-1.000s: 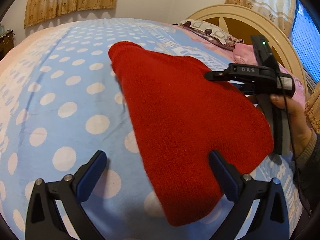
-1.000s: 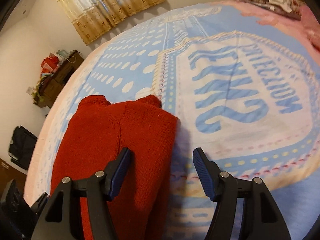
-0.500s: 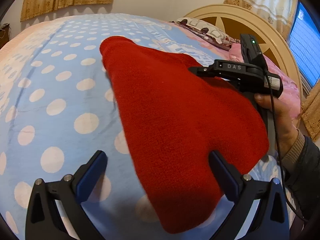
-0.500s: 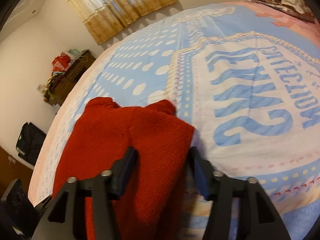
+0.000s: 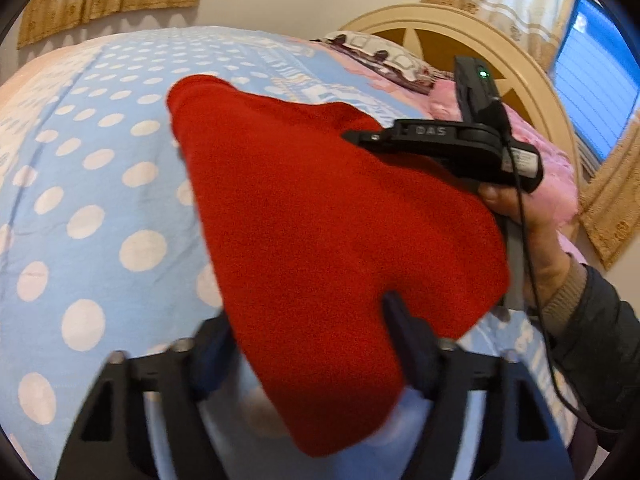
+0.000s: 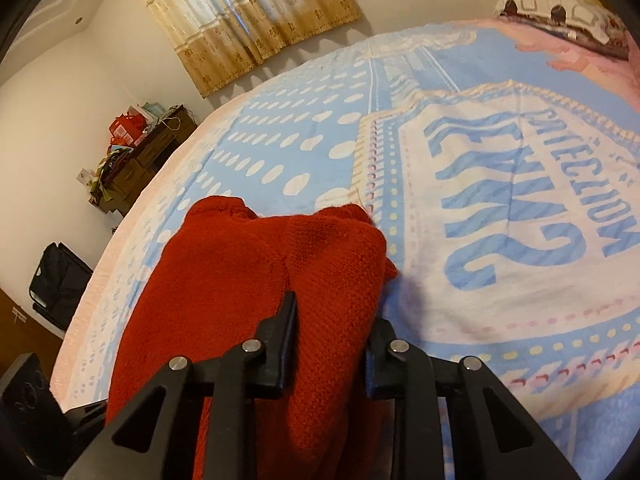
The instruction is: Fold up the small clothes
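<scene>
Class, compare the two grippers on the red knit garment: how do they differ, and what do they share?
The left gripper stands wider, closing around the red knit garment at its near corner. The right gripper is narrower, its jaws squeezing a bunched edge. Both have just been closing on the same garment.

A blue bedspread (image 5: 100, 200) with white polka dots covers the bed, with large blue lettering (image 6: 520, 200) on a white panel. A cream arched headboard (image 5: 480, 44) and a patterned pillow (image 5: 380, 56) stand at the far end. Beige curtains (image 6: 248, 12) hang beyond; a cluttered dark cabinet (image 6: 140, 156) and black bag (image 6: 60, 280) lie left.
</scene>
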{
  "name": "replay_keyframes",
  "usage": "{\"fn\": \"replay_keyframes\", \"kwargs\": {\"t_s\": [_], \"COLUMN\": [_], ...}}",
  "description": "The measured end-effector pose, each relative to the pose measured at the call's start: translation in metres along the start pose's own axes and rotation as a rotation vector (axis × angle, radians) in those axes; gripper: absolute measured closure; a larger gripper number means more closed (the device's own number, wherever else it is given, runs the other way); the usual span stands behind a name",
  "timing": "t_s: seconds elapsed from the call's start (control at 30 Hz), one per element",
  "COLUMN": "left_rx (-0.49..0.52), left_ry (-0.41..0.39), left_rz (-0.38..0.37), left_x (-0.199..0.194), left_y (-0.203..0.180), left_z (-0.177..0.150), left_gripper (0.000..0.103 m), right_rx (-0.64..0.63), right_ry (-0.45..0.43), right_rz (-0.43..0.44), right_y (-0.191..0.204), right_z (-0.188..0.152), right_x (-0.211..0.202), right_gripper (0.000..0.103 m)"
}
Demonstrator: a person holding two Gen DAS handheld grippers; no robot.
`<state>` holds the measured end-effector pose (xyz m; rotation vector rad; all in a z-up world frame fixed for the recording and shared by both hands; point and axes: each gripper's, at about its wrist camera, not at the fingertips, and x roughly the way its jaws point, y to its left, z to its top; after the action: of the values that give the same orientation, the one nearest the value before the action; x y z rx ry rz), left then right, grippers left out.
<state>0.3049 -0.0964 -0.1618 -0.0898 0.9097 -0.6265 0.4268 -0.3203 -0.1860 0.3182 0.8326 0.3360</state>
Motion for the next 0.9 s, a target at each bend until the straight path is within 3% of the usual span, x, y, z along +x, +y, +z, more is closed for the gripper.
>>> {"fn": "replay_keyframes", "kwargs": {"t_s": [0.23, 0.9], "left_rx": [0.039, 0.05], "left_ry": [-0.037, -0.106], "left_rz": [0.062, 0.173], "left_x": [-0.018, -0.11], "left_y": [-0.012, -0.003], "left_z": [-0.004, -0.05], "left_gripper": [0.057, 0.061], "right_rx": [-0.024, -0.134], "right_ry": [-0.066, -0.049], "right_rz": [0.007, 0.11], "right_y": [0.02, 0.129], "right_z": [-0.005, -0.047], "right_x": [-0.025, -0.039], "right_gripper": [0.078, 0.078]}}
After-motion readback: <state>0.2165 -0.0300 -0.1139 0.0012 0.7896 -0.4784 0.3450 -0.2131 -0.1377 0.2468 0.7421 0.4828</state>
